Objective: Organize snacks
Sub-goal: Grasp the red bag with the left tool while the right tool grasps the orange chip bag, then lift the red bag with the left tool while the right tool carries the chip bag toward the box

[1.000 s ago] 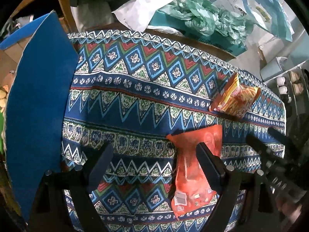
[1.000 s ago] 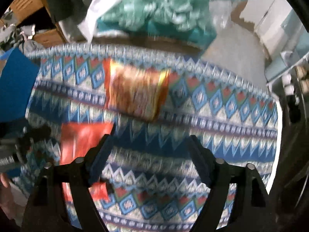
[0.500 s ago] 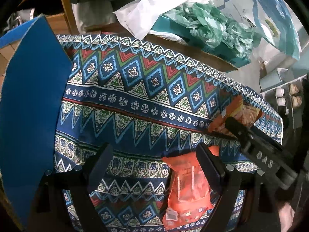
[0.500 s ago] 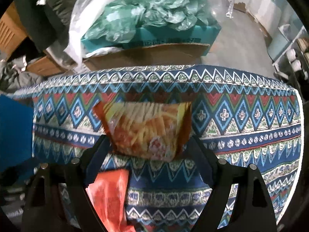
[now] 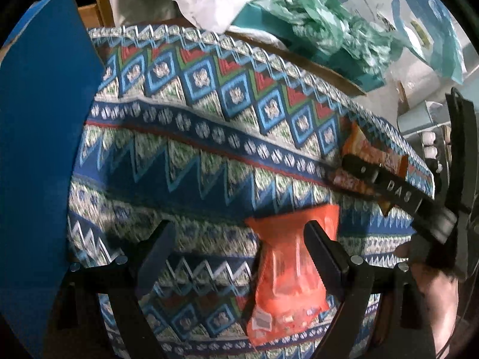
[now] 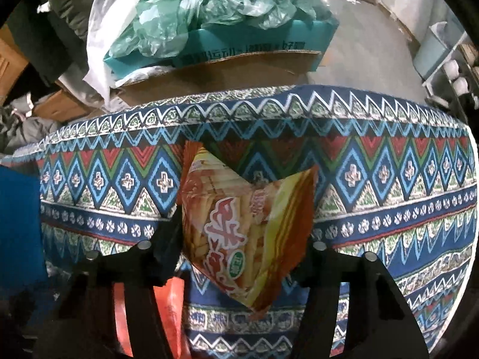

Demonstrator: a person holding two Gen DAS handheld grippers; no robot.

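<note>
A yellow-orange bag of fries snack (image 6: 239,224) lies on the patterned tablecloth (image 6: 389,197). My right gripper (image 6: 244,230) straddles it and its jaws are closing. The pads press its sides, so the bag buckles upward in the middle. The left wrist view shows the same bag (image 5: 374,155) under the right gripper's black finger (image 5: 389,185). A red-orange snack bag (image 5: 287,272) lies flat on the cloth. My left gripper (image 5: 239,230) hovers open above it, its right finger over the bag's upper part. That red bag (image 6: 173,308) also shows at the lower left of the right wrist view.
A tall blue panel (image 5: 39,149) stands along the cloth's left side. Beyond the far edge sits a teal box (image 6: 254,51) stuffed with green plastic bags, and a white bag (image 6: 101,30). A shelf with white cups (image 6: 455,74) is at the right. A person's hand (image 5: 434,287) holds the right gripper.
The right gripper came down over the fries bag and its jaws moved in on it, buckling it. The left gripper stayed open over the red bag.
</note>
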